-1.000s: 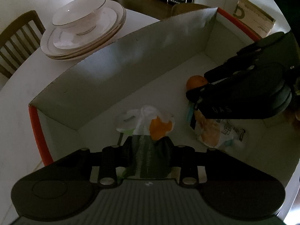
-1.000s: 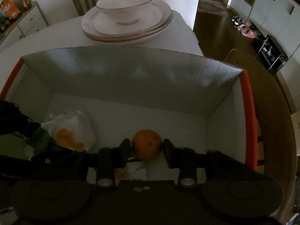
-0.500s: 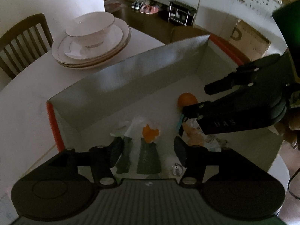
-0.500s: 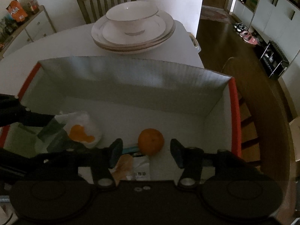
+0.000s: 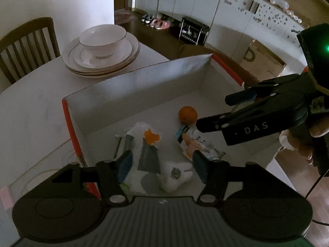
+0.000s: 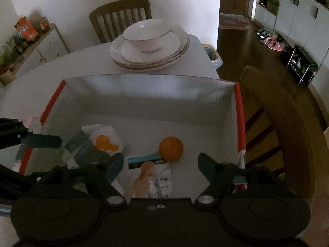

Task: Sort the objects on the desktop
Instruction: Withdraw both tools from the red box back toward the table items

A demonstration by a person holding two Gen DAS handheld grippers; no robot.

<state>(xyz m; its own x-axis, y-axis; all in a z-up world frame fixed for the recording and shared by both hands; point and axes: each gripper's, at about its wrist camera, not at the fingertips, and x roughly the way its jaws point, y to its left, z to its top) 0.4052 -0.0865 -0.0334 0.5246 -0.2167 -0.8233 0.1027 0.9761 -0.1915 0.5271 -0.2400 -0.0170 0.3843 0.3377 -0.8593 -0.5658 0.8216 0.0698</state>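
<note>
This is a home, its dining area by the look of it. A white desk (image 6: 37, 78) carries a stack of gold-rimmed plates (image 6: 150, 49) with a bowl (image 6: 148, 34) on top, and wooden slat-backed chairs (image 6: 121, 15) stand around it. Beyond lies dark wooden flooring (image 5: 164, 35), where pairs of shoes (image 5: 157, 20) sit beside a low metal rack (image 5: 193, 30) near pale cabinet doors (image 5: 226, 10) dotted with small stickers. Against one wall stands a white sideboard (image 6: 47, 47) holding an orange carton (image 6: 25, 28) and jars. The room is dimly lit.
</note>
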